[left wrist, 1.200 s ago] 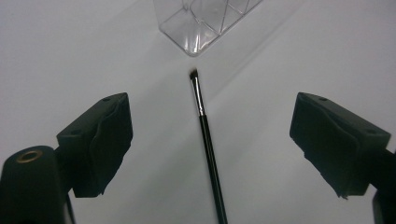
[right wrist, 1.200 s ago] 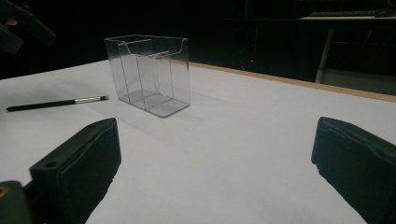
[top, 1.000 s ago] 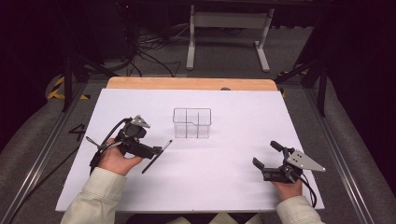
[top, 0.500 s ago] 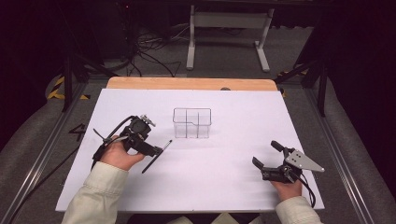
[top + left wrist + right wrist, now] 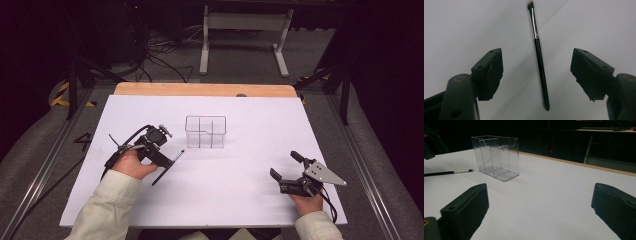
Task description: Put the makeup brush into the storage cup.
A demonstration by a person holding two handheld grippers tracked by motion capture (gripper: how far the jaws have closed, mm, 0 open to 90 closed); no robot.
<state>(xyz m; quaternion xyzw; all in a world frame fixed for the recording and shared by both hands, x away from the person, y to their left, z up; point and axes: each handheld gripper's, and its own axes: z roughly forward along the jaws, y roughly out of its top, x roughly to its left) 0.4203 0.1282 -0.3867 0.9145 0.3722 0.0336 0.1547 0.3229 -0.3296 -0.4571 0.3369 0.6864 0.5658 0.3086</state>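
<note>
Shifted since the earlier high view: left tool [image 5: 167, 159], now lower and closer over the brush; jaws just been closing, brush between them but untouched. Right tool [image 5: 286, 169] unchanged in place, parked near the right front of the tabletop.

Tabletop [image 5: 260, 130]: white sheet, wooden edge at the far side. Clear organizer [image 5: 205, 132]: upright, divided into compartments, standing mid-tabletop, apart from both tools, just beyond and to the right of the brush tip.

Left tool, seen from its own camera [image 5: 537, 72]: jaws partly open, padded faces well clear of the handle on either side, nothing gripped. Right tool, seen from its own camera [image 5: 539, 210]: jaws wide apart, empty, facing the organizer [image 5: 496, 157] from a distance.

Brush [image 5: 538, 57]: thin black handle, silver ferrule, short bristle tip; lying flat on the tabletop, directly under the left tool. Long axis running along the tool's line of sight, bristles pointing away, so squarely across the closing direction of the jaws. In the high view, brush [image 5: 176, 155] angled with tip toward the organizer. Left hand [image 5: 131, 162] far nearer than the right.

Judged: closing straight onto the handle near its middle is what the coming move turns on.
</note>
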